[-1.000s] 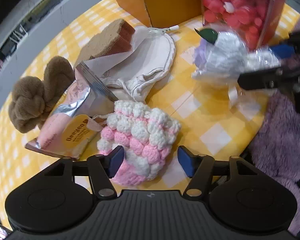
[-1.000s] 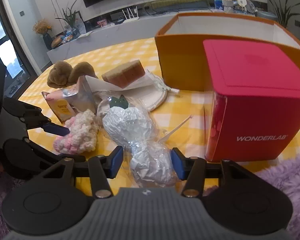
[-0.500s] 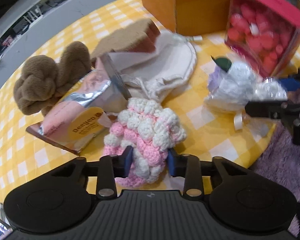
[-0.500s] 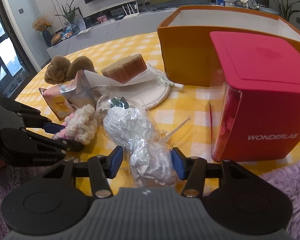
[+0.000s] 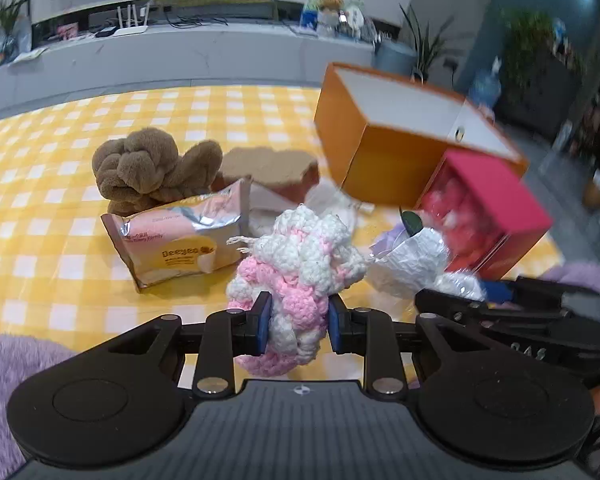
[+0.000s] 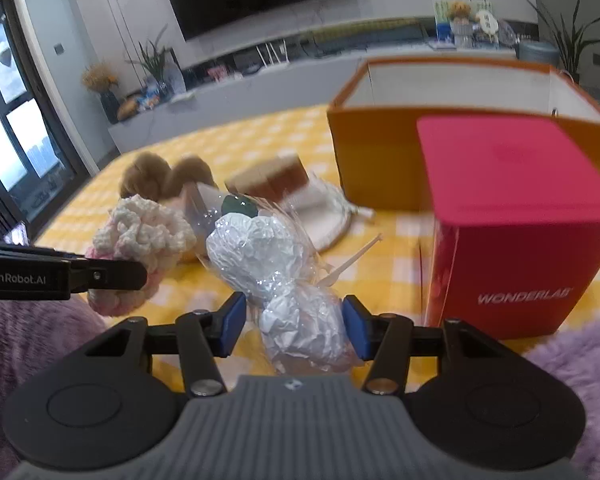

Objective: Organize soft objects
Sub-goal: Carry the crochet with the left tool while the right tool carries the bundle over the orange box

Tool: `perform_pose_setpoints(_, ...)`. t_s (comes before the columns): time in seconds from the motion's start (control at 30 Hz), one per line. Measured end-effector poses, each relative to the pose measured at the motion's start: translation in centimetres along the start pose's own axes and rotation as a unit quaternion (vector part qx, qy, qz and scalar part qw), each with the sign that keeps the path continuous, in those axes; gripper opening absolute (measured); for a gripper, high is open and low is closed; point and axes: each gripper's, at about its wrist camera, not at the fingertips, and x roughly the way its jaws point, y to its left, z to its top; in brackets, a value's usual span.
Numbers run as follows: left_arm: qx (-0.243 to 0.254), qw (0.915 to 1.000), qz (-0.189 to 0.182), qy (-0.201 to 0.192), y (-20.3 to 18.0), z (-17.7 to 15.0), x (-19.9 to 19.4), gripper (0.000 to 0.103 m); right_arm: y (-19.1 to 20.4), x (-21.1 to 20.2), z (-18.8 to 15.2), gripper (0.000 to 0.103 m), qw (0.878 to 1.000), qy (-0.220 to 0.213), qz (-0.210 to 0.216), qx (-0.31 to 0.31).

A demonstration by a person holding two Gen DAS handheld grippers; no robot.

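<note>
My left gripper [image 5: 299, 322] is shut on a pink and white crochet piece [image 5: 300, 264] and holds it above the yellow checked table [image 5: 60, 248]. The piece also shows in the right wrist view [image 6: 140, 236], with the left gripper [image 6: 100, 276] beside it. My right gripper [image 6: 294, 330] stands around the lower end of a white paper flower wrapped in clear plastic [image 6: 260, 252]; its blue pads touch the wrap at most lightly. The flower also shows in the left wrist view [image 5: 416, 260].
An open orange box [image 6: 380, 160] stands at the back right, with a red WONDERLAB box [image 6: 512, 224] in front of it. A brown plush [image 5: 148, 168], a pink Deeyeo packet [image 5: 180, 244], a sponge cake toy [image 5: 272, 168] and a white cloth [image 6: 332, 216] lie on the table. Purple fluffy fabric [image 6: 572, 360] is at the near edge.
My left gripper closed on the crochet piece and lifted it, tilting up toward the room. My right gripper stayed around the wrapped flower and rose a little.
</note>
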Motion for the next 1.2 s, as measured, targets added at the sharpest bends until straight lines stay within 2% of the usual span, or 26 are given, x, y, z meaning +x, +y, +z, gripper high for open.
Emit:
perform_pose_setpoints(0.1,-0.008,0.9997,-0.004,-0.021,-1.1,1.1,-0.7,0.032,0.1,-1.9,0.8,0.053,1.000,-0.024,0.008,0.004)
perform_pose_setpoints(0.23,-0.024,0.9980,-0.038,-0.045,-2.3,3.0,-1.6,0.032,-0.5,-4.8,2.1,0.053,0.999,-0.050,0.005,0.018)
perform_pose_setpoints(0.33,-0.009,0.9969,-0.045,-0.064,-4.0,4.4,-1.8,0.032,-1.7,-6.9,3.1,0.053,0.997,-0.075,0.000,0.032)
perform_pose_setpoints(0.47,-0.003,0.9939,-0.084,-0.071,-6.0,6.5,-1.0,0.032,-3.7,-9.0,4.8,0.053,0.994,-0.102,-0.021,0.041)
perform_pose_setpoints(0.57,0.019,0.9920,-0.093,-0.083,-8.1,8.6,0.0,0.032,-5.3,-9.9,6.2,0.052,0.992,-0.115,-0.038,0.047)
perform_pose_setpoints(0.7,0.023,0.9877,-0.122,-0.095,-10.1,11.1,1.5,0.032,-7.2,-10.7,8.2,0.052,0.988,-0.129,-0.069,0.041)
perform_pose_setpoints(0.93,0.043,0.9844,-0.146,-0.087,-12.6,14.9,5.7,0.032,-11.5,-9.6,12.9,0.052,0.985,-0.124,-0.110,0.045)
perform_pose_setpoints(1.1,0.030,0.9830,-0.173,-0.054,-13.1,16.9,9.7,0.032,-14.0,-6.8,16.3,0.052,0.986,-0.106,-0.118,0.051)
perform_pose_setpoints(1.2,0.023,0.9836,-0.173,-0.046,-13.1,17.9,11.9,0.032,-15.4,-4.5,18.0,0.052,0.986,-0.090,-0.128,0.052)
